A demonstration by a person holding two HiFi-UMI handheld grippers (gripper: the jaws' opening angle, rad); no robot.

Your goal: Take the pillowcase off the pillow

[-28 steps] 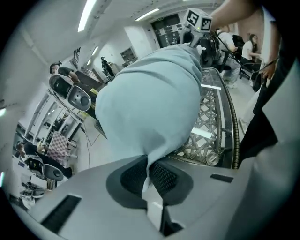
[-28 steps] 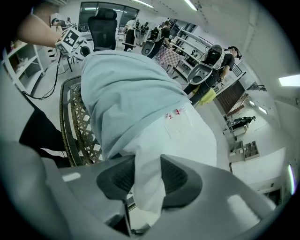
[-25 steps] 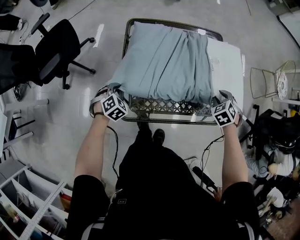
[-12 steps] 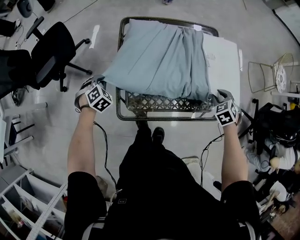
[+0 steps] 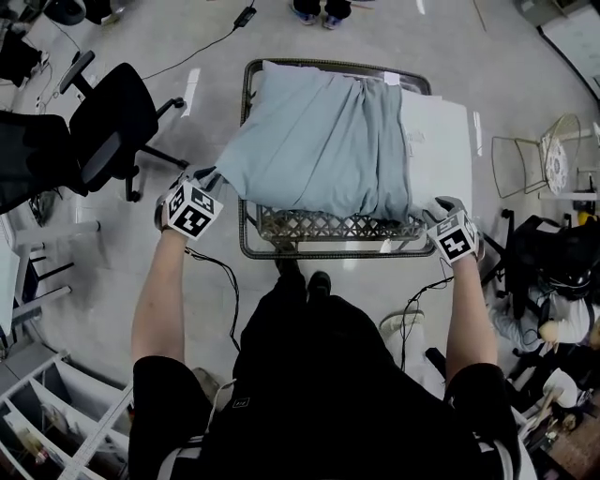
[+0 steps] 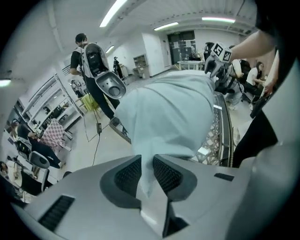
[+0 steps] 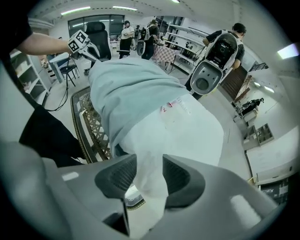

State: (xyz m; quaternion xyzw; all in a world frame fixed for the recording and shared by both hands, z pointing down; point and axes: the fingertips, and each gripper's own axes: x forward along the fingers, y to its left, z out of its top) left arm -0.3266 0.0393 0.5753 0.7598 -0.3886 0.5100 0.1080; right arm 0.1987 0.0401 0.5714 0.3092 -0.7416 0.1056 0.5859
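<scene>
A light blue pillowcase point(image 5: 319, 141) covers most of a pillow lying on a wire-lattice table point(image 5: 328, 227). The bare white pillow point(image 5: 436, 141) sticks out on the right. My left gripper point(image 5: 206, 180) is at the pillowcase's near left corner. In the left gripper view its jaws point(image 6: 143, 161) have just been opening, and the tapered blue corner point(image 6: 145, 154) lies loosely between the pads. My right gripper point(image 5: 441, 206) is at the pillow's near right corner. Its jaws point(image 7: 149, 166) have just been opening slightly, and the white pillow corner point(image 7: 187, 131) still fills the gap between the pads.
A black office chair point(image 5: 108, 112) stands left of the table and wire chairs point(image 5: 534, 159) stand to its right. A person's feet point(image 5: 314, 11) are at the far end. Shelving point(image 5: 56, 412) is at the lower left. Cables point(image 5: 220, 281) hang from my grippers. Other people point(image 6: 91, 61) stand around the room.
My left gripper moved away to the left of the table edge, drawing the blue corner out with it, and its jaws parted. The right gripper stayed at the pillow's near right corner.
</scene>
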